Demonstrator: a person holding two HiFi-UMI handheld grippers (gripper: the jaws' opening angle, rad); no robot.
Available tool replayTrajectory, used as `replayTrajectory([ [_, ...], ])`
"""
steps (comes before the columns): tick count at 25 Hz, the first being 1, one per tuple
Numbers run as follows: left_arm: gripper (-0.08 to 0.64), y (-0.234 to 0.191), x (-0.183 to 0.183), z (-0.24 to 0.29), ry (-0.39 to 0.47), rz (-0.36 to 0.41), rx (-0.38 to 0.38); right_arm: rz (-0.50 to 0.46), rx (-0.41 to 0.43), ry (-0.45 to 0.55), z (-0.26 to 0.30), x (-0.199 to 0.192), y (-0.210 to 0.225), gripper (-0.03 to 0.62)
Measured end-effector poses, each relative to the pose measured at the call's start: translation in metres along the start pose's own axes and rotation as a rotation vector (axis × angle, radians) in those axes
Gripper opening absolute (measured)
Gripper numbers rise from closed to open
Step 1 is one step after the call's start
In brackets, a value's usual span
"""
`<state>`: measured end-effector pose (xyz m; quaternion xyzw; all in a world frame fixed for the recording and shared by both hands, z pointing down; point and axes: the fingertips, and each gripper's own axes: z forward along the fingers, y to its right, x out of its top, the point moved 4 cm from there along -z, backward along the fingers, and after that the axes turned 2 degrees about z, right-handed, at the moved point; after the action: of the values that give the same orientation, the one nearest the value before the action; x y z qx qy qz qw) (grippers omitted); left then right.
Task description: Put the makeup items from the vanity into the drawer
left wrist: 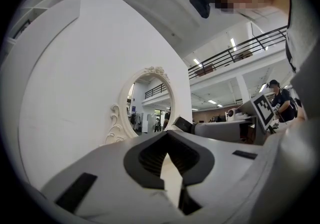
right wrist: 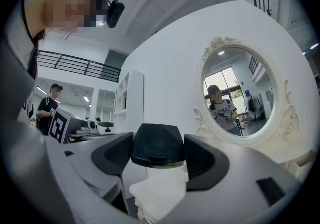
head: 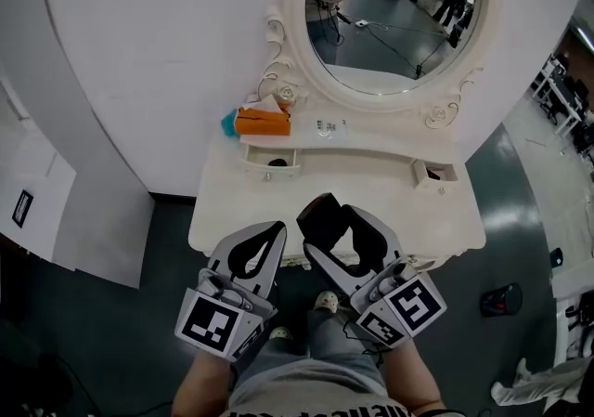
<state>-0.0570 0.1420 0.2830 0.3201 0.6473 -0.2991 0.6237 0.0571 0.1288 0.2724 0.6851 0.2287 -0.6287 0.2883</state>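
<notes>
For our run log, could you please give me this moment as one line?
left gripper: shut, empty | right gripper: shut on black case | orange box: on vanity shelf | left small drawer: open

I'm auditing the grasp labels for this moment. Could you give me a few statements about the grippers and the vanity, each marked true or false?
1. The right gripper has its fingers closed on a black item. True.
2. The left gripper is holding the orange box. False: its fingers are together with nothing between them, and the orange box sits on the vanity shelf, left of the mirror.
3. The small left drawer under the shelf is pulled open. True.
4. The mirror is rectangular. False: it is oval with an ornate white frame.
</notes>
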Motion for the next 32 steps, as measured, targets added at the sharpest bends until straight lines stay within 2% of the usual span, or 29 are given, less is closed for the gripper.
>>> replayTrajectory([
  [3, 0.018, -0.002, -0.002, 0.007, -0.014, -0.009, -0.002, 0.0, -0.002, 0.001, 0.002, 0.001, 0.006, 0.342],
  [7, 0.018, -0.008, 0.0, 0.021, 0.039, 0.019, 0.007, 0.007, 0.002, -0.002, 0.008, -0.001, 0.017, 0.341],
  [12, 0.018, -0.013, -0.002, 0.039, 0.004, 0.011, 0.019, 0.018, 0.02, -0.004, 0.018, -0.001, 0.036, 0.339],
  [16, 0.018, -0.018, -0.001, 0.057, 0.023, 0.025, 0.037, 0.021, 0.038, -0.01, 0.026, 0.001, 0.054, 0.339],
  [19, 0.018, -0.021, -0.005, 0.069, -0.023, -0.001, 0.05, 0.021, 0.055, -0.013, 0.034, 0.002, 0.067, 0.339],
  [20, 0.018, -0.022, -0.006, 0.073, -0.031, -0.007, 0.056, 0.021, 0.062, -0.014, 0.036, 0.002, 0.072, 0.339],
  [24, 0.018, -0.031, -0.002, 0.089, 0.023, 0.023, 0.095, 0.023, 0.087, -0.019, 0.046, 0.004, 0.09, 0.339],
  [32, 0.018, -0.037, -0.004, 0.119, 0.005, 0.018, 0.153, 0.026, 0.143, -0.026, 0.061, 0.006, 0.124, 0.339],
])
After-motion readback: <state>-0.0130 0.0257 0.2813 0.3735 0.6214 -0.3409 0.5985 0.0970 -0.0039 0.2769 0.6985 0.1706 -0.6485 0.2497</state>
